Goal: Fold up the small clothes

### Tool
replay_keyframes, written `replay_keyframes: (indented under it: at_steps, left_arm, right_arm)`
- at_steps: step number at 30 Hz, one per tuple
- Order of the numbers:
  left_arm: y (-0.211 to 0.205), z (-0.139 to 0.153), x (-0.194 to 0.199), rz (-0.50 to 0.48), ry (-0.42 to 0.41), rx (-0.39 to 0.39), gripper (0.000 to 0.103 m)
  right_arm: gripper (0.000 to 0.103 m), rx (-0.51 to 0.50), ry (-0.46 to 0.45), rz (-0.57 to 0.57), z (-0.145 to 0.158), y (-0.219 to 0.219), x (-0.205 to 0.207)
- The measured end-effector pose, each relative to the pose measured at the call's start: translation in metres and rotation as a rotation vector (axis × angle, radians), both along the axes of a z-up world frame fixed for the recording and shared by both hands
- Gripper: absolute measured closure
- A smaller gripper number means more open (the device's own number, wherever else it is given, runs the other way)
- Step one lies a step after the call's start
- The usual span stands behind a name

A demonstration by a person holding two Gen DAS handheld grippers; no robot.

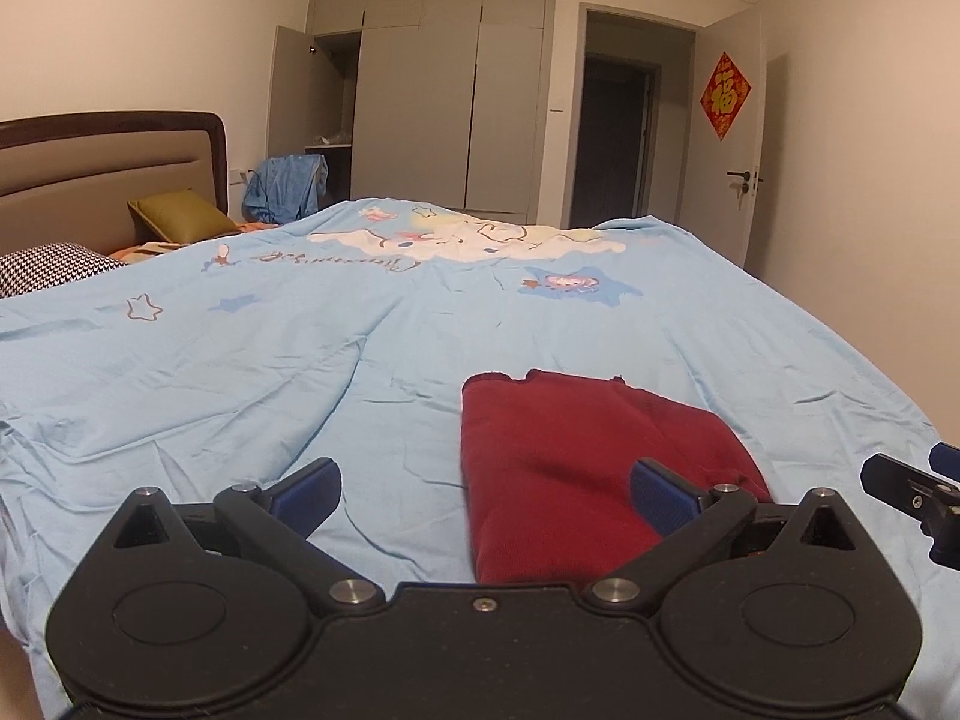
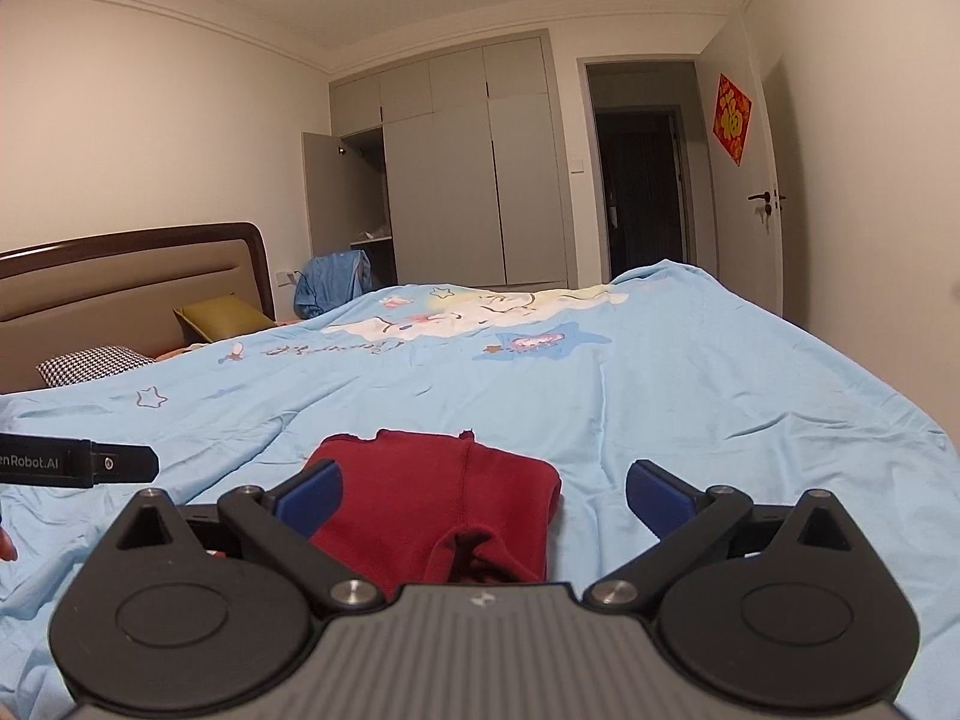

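Note:
A small dark red garment [image 1: 576, 456] lies folded flat on the light blue bedspread [image 1: 240, 372]. In the left wrist view my left gripper [image 1: 485, 495] is open above its near left part, with nothing between the blue pads [image 1: 309, 489]. The right gripper's tip [image 1: 918, 495] shows at that view's right edge. In the right wrist view the same red garment [image 2: 444, 492] lies under my open right gripper [image 2: 483, 495], whose blue pads [image 2: 657, 495] hold nothing. The left gripper's black body [image 2: 78, 462] enters from the left edge.
The bedspread [image 2: 660, 396] covers a wide bed with a brown headboard [image 1: 108, 168]. An olive cushion [image 1: 180, 216] and a houndstooth pillow [image 1: 48, 267] lie at the head. A grey wardrobe [image 1: 456, 102], a blue garment [image 1: 288, 186] and an open doorway [image 1: 612, 138] stand beyond.

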State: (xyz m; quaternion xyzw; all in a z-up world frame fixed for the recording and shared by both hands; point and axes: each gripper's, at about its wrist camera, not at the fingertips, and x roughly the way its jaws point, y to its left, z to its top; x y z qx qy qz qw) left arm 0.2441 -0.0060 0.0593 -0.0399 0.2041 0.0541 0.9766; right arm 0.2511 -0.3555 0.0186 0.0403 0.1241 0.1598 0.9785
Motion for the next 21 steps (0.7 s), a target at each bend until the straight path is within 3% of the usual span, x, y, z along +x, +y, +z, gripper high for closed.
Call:
replay_keyframes:
  at_steps: [13, 21]
  left_arm:
    - [-0.007, -0.025, -0.054, -0.045, -0.051, -0.011, 0.001]
    - [-0.002, -0.049, -0.071, -0.058, -0.018, -0.031, 0.001]
  right_arm:
    - [0.000, -0.047, -0.012, -0.032, -0.016, -0.006, -0.063]
    - [0.000, -0.078, 0.039, -0.053, -0.037, -0.006, -0.081]
